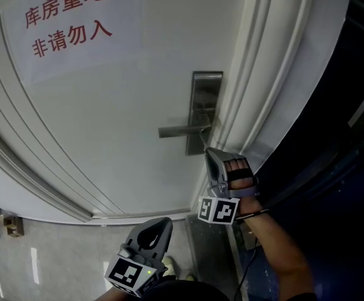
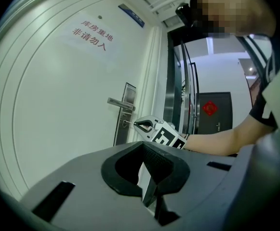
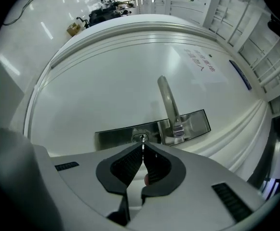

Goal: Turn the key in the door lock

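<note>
A steel lock plate (image 1: 205, 108) with a lever handle (image 1: 180, 130) sits on the white door (image 1: 106, 118). My right gripper (image 1: 209, 152) points at the plate just below the handle. In the right gripper view the right gripper (image 3: 143, 149) is shut on a thin key (image 3: 142, 145) that sticks in the round keyhole (image 3: 140, 138). The left gripper view shows the same right gripper (image 2: 138, 124) against the plate, side on. My left gripper (image 1: 163, 226) hangs low, away from the door, and its jaws (image 2: 143, 147) are shut with nothing between them.
A paper sign with red characters (image 1: 69, 21) is stuck on the door's upper part. The white door frame (image 1: 263, 74) runs beside the lock, with a dark opening to its right. A small cardboard box (image 1: 12, 226) lies on the tiled floor at lower left.
</note>
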`<state>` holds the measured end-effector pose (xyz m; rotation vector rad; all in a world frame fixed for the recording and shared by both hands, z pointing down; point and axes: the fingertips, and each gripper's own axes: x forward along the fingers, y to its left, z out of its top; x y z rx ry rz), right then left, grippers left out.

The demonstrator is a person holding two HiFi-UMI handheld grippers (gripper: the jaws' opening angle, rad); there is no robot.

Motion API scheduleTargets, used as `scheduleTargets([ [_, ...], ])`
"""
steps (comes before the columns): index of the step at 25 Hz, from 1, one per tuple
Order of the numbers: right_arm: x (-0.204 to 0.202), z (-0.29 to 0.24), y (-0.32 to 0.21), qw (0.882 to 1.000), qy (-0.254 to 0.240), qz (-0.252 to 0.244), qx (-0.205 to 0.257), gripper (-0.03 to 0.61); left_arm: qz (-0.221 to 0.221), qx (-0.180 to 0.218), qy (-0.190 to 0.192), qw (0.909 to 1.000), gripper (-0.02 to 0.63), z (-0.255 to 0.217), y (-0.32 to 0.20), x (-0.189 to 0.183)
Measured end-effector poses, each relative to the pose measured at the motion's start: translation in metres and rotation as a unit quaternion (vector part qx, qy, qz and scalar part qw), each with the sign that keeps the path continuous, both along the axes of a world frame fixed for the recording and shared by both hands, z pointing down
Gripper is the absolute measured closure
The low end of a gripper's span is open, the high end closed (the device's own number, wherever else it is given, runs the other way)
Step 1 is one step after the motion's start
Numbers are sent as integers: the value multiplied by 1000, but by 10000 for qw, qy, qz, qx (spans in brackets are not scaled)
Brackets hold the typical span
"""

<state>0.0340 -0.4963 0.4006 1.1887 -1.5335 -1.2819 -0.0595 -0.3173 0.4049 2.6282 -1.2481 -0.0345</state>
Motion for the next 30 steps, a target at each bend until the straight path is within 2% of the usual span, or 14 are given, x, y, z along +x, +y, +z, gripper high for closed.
scheduleTargets([
  [12,0,3,-4,9996,265,49,51,557,-14,-68,74,9999,612,5,-9,2],
  [22,-7,5,-15,9968,768,171,107,557,-37,-74,105,9999,612,5,-12,1],
  [30,-2,2,-21,9955,680,636,-174,557,7,-104,133,9999,612,7,-16,4],
])
